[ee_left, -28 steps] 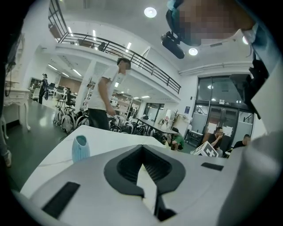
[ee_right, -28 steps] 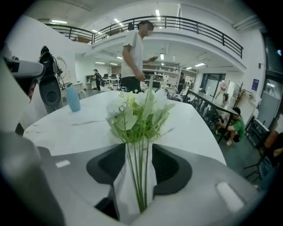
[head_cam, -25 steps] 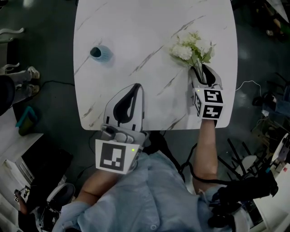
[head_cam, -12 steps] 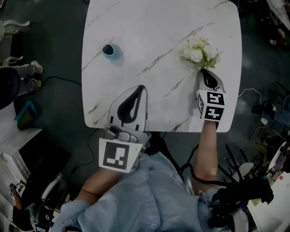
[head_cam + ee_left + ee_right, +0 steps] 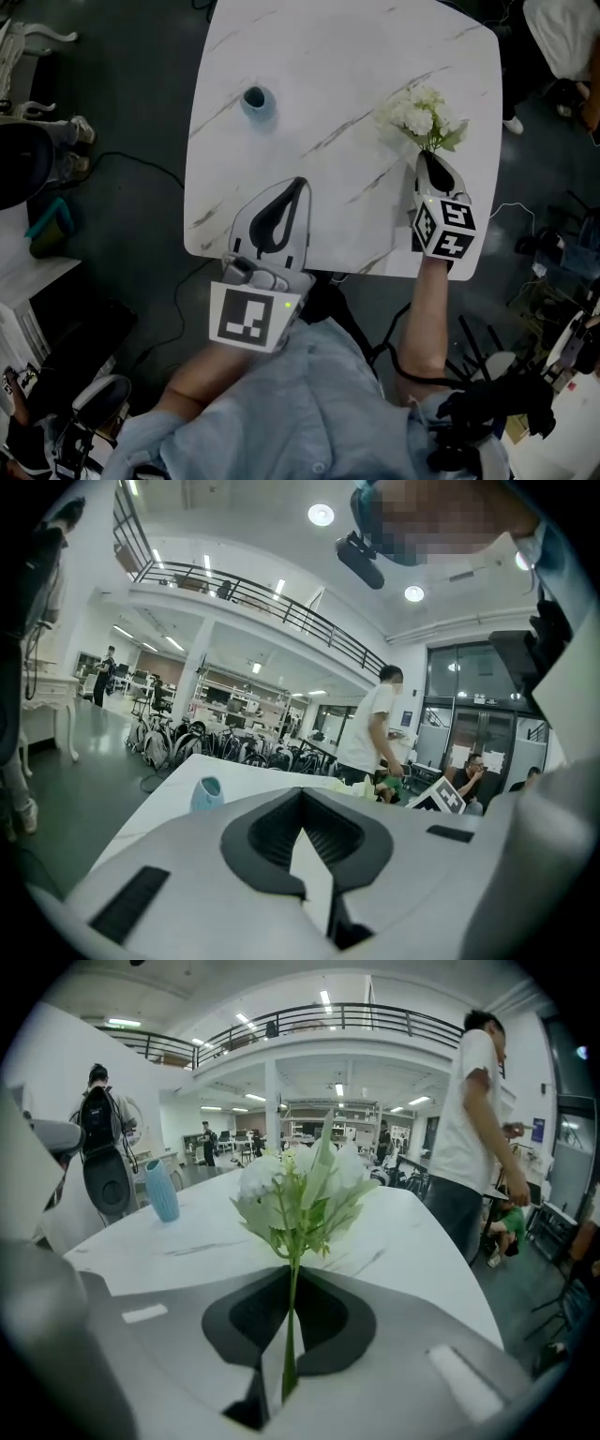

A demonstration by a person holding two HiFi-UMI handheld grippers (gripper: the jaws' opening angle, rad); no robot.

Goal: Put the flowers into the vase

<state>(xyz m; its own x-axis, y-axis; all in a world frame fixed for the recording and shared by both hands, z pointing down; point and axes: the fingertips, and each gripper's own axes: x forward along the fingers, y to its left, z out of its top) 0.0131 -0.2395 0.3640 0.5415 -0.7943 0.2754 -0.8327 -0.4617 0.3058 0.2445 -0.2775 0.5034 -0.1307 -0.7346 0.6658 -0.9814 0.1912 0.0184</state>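
Where marble table [image 5: 375, 56] fills upper frame, blue vase [image 5: 256, 98] stands upright at upper left. Left gripper [image 5: 298, 183] at lower centre-left, jaws together, nothing between. Right gripper [image 5: 427, 159] at right, clamped on stem of flowers [image 5: 422, 117]. Stem runs along jaws, white blooms pointing toward frame top, well apart from vase.

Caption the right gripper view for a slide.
Right hand-held gripper shut on the stem of white flowers, blue vase standing far left on the marble table.

Flowers [image 5: 422, 114] in right hand-held gripper [image 5: 427, 157]
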